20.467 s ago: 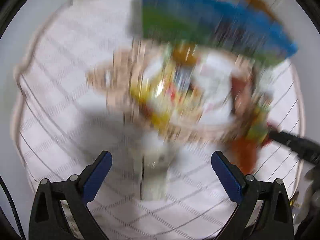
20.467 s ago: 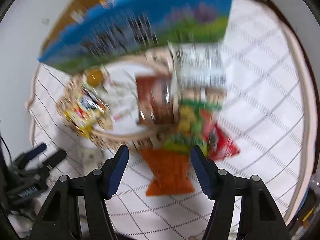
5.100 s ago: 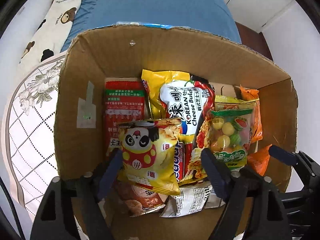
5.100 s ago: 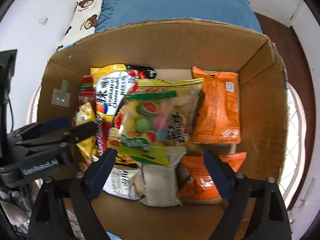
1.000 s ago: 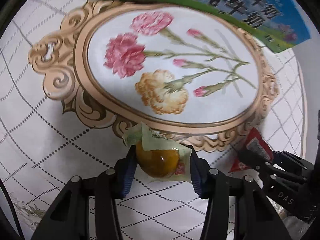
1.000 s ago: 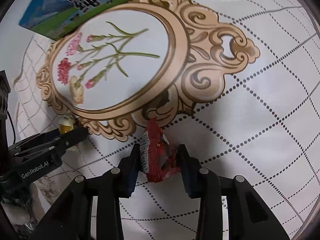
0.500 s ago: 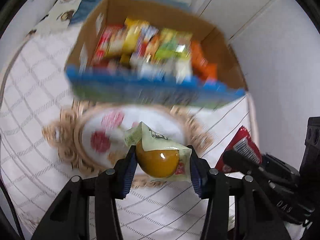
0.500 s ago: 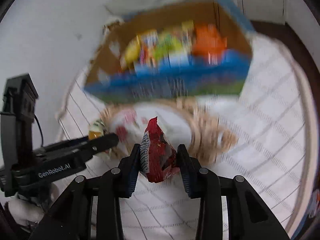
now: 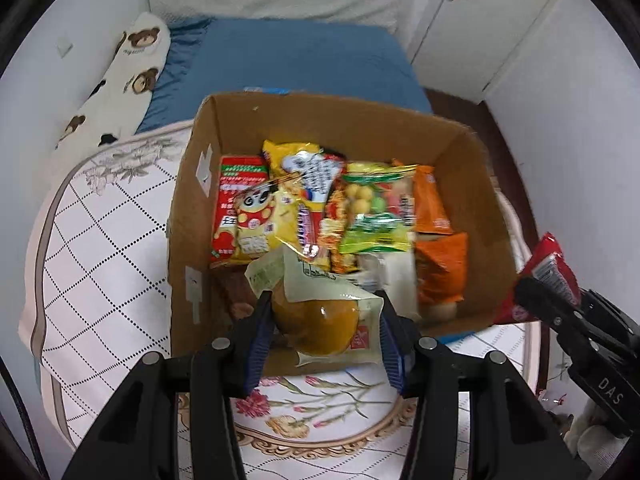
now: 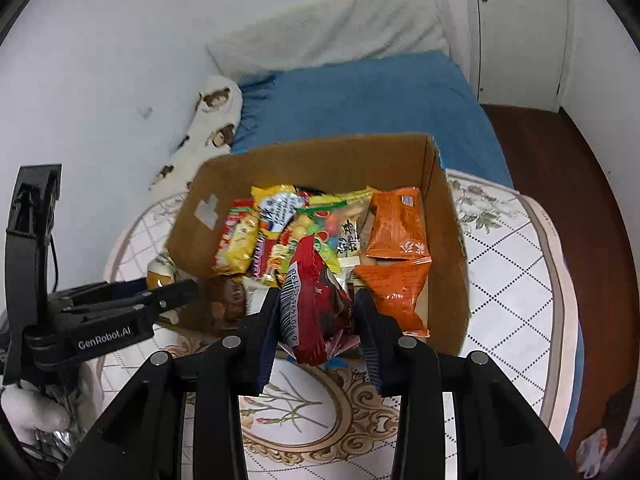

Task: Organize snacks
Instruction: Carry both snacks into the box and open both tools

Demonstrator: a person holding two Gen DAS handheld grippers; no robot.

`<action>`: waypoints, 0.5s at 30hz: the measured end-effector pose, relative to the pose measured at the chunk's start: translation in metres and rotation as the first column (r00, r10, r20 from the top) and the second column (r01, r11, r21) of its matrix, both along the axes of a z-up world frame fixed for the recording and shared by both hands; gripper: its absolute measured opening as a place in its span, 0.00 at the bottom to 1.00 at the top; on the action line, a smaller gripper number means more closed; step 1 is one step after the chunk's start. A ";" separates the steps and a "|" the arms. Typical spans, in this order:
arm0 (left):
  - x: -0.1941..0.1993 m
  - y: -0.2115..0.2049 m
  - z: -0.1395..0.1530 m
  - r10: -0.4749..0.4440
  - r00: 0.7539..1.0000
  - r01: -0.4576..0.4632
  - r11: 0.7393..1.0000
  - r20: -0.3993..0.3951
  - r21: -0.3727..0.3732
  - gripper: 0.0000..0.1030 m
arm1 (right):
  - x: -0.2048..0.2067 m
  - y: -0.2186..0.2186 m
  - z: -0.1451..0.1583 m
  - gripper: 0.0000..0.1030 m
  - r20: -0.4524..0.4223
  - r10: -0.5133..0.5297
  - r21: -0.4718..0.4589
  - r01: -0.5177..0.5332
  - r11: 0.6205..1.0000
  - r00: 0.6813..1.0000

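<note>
The left claw (image 9: 322,330) pinches a sealed amber pouch (image 9: 316,320), the right claw (image 10: 316,320) a red packet (image 10: 314,304), both held above the tabletop (image 10: 516,280), apparently ready to drop into the snack-filled cardboard box (image 10: 448,248) beyond.

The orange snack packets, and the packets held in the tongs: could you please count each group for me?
Orange packets in the cardboard box: 2, upper orange packet and lower orange packet
Packets held in tongs: 2, yellow-ball packet in the left tongs, red packet in the right tongs
Total: 4
</note>
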State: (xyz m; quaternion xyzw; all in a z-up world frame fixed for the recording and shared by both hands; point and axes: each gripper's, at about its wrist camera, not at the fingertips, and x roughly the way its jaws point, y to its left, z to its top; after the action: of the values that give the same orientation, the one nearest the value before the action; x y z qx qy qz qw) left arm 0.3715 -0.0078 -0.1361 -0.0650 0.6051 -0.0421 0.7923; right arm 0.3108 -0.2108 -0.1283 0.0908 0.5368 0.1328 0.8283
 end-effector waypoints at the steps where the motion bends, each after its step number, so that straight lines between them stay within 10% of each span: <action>1: 0.005 0.002 -0.009 0.006 1.000 -0.006 1.000 -0.020 0.003 0.44 | 0.005 0.001 -0.006 0.38 -0.016 0.002 -0.010 -0.002 1.000 1.000; 15: 0.019 0.015 -0.082 0.056 0.985 -0.046 0.997 -0.166 0.066 0.46 | 0.036 0.012 -0.089 0.39 -0.206 -0.008 -0.091 -0.011 0.996 0.978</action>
State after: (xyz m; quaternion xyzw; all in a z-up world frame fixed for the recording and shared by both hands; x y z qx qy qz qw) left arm 0.3908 0.0075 -0.2178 -0.0594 0.6687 0.0025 0.7411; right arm 0.3469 -0.1991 -0.2171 0.0655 0.6255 0.0985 0.7712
